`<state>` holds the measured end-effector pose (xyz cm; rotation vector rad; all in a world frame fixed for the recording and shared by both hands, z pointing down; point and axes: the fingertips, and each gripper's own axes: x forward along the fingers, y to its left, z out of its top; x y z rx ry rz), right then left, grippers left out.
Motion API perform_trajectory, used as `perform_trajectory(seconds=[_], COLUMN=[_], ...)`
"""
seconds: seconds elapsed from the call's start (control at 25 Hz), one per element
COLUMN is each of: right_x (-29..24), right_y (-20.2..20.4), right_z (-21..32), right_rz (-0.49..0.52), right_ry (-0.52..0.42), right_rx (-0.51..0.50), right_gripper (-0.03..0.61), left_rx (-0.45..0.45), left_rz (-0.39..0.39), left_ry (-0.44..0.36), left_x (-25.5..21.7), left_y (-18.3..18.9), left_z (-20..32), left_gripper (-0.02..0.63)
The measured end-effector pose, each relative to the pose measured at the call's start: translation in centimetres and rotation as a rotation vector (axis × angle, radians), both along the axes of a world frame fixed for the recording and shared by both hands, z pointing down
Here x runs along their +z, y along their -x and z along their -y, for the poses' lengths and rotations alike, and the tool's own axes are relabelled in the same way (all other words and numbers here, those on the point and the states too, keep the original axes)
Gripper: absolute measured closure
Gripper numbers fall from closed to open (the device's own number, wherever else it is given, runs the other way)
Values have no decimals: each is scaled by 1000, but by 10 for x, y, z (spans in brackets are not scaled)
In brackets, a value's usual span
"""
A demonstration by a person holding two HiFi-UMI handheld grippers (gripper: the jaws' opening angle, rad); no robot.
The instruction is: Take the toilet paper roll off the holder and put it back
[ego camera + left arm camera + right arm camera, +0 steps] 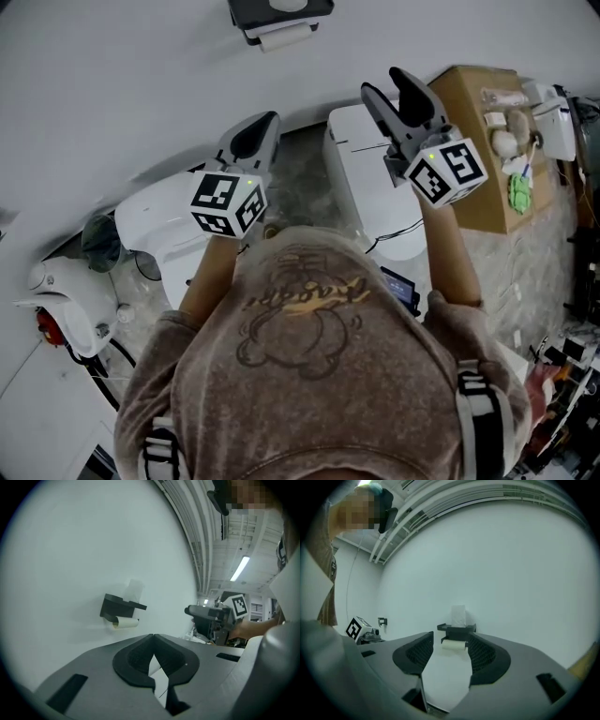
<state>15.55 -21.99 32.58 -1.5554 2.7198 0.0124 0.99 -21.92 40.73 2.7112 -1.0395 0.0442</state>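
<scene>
My right gripper (450,639) holds its jaws spread and empty. Well ahead, the small pale toilet paper roll (454,644) hangs under the black wall-mounted holder (457,629). My left gripper (153,639) is empty too, jaws pressed together.

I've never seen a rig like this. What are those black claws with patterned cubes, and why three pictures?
There is no robot: a person holds a two-jaw tool in each hand, and the patterned cubes are part of those tools. One picture comes from a camera on the person's head, looking down at the left gripper and right gripper. The other two come from cameras riding on each gripper, looking along its jaws. On the white wall ahead hangs a black holder with a toilet paper roll on it. Nothing is held: the left jaws are together, the right jaws apart, with the roll showing beyond them.
</scene>
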Motion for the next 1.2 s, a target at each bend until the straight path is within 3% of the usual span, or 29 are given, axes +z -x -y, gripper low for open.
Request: perform_trajectory(seconds=[0.36,0.64,1.2], right_x=[74,105,119], right_y=[16,17,20], right_z=[-25,-33,-33], right_rz=[61,74,56], right_ry=[127,182,200], right_rx=[39,105,115], right_gripper=[507,578,580], left_rx=[-21,-59,-108], left_rz=[26,32,29], left_ry=[-24,-10,5], left_x=[4,15,22], left_y=[-3,6,21], left_z=[-1,2,1], left_gripper=[594,595,595])
